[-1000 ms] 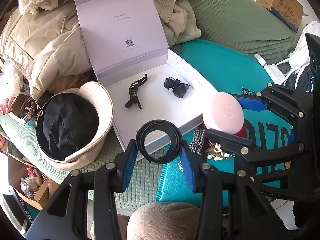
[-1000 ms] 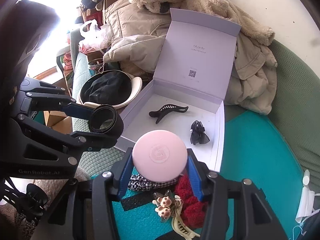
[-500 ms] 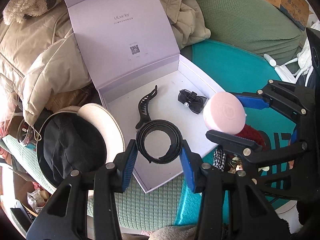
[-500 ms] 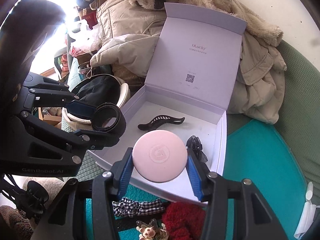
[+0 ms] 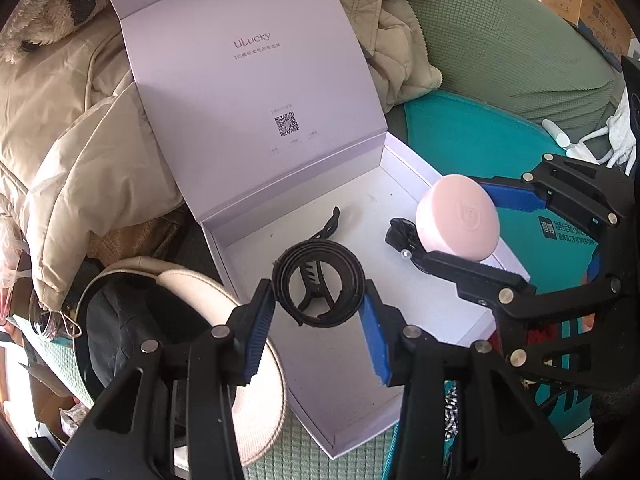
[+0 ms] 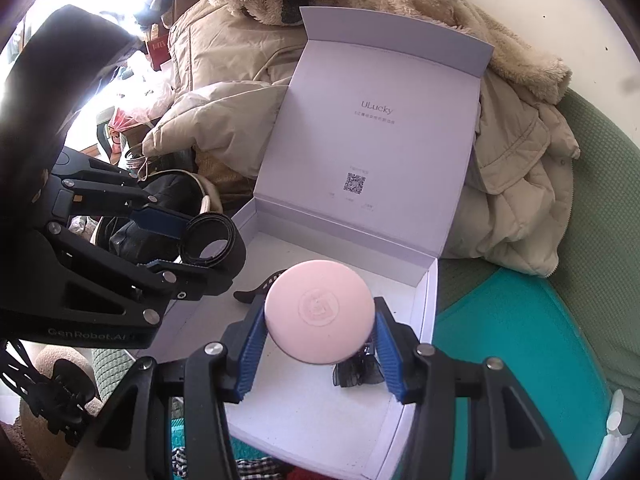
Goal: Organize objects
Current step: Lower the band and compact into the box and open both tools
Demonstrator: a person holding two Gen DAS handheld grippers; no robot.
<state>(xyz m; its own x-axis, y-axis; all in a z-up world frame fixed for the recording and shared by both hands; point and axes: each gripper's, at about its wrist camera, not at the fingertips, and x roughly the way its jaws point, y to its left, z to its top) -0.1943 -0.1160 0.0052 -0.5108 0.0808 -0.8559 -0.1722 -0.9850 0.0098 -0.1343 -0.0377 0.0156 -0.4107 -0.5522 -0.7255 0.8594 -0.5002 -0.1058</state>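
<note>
Pink compact clamped in right gripper, coiled belt in left gripper, both now over box.

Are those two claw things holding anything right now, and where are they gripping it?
Yes. The left gripper pinches a coiled black band across its outer edges. The right gripper clamps a round pink case by its opposite rims, over the open box.

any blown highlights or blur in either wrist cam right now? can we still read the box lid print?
Right wrist view: the window area at upper left is blown out white, and the left gripper against it is mostly silhouette. Left wrist view: even light, no clipping. Both views: sharp at centre, "ULucky" legible on the box lid, fisheye bending at the edges, dark vignette corners. The pink compact shows no glare.
</note>
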